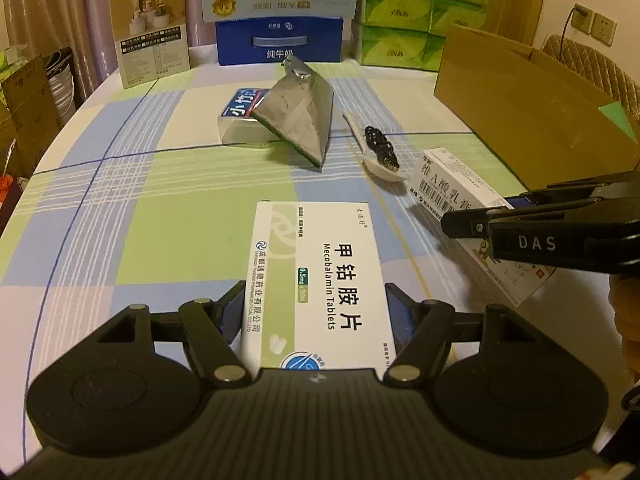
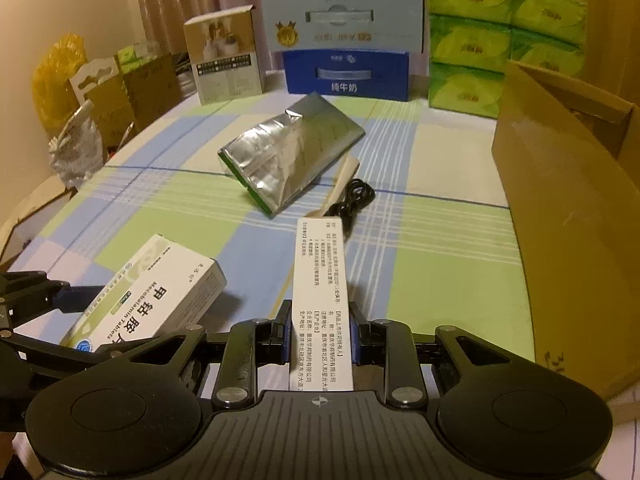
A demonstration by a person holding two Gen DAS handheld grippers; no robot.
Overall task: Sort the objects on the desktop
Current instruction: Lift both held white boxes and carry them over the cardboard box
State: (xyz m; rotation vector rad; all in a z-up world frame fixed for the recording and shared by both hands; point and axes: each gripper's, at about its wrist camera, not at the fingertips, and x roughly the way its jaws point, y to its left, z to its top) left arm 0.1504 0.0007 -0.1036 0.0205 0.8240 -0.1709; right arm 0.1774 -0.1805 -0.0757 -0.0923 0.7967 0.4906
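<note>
My left gripper (image 1: pixel 316 304) is shut on a white and green Mecobalamin tablet box (image 1: pixel 320 280), held just above the table; the box also shows in the right wrist view (image 2: pixel 152 296). My right gripper (image 2: pixel 320 320) is shut on a long narrow white medicine box (image 2: pixel 322 300), which also shows in the left wrist view (image 1: pixel 460 188) at the right. A silver foil pouch (image 1: pixel 300 116) leans on a small blue and white box (image 1: pixel 240 114) mid-table. A white spoon (image 1: pixel 380 160) with a black cable (image 1: pixel 380 146) lies beside it.
An open brown cardboard box (image 1: pixel 520 108) stands at the right. Milk cartons (image 1: pixel 280 40), green tissue packs (image 1: pixel 404 16) and a beige product box (image 1: pixel 152 32) line the table's far edge. The checked tablecloth (image 1: pixel 160 220) covers the table. Boxes and bags sit beyond the left edge.
</note>
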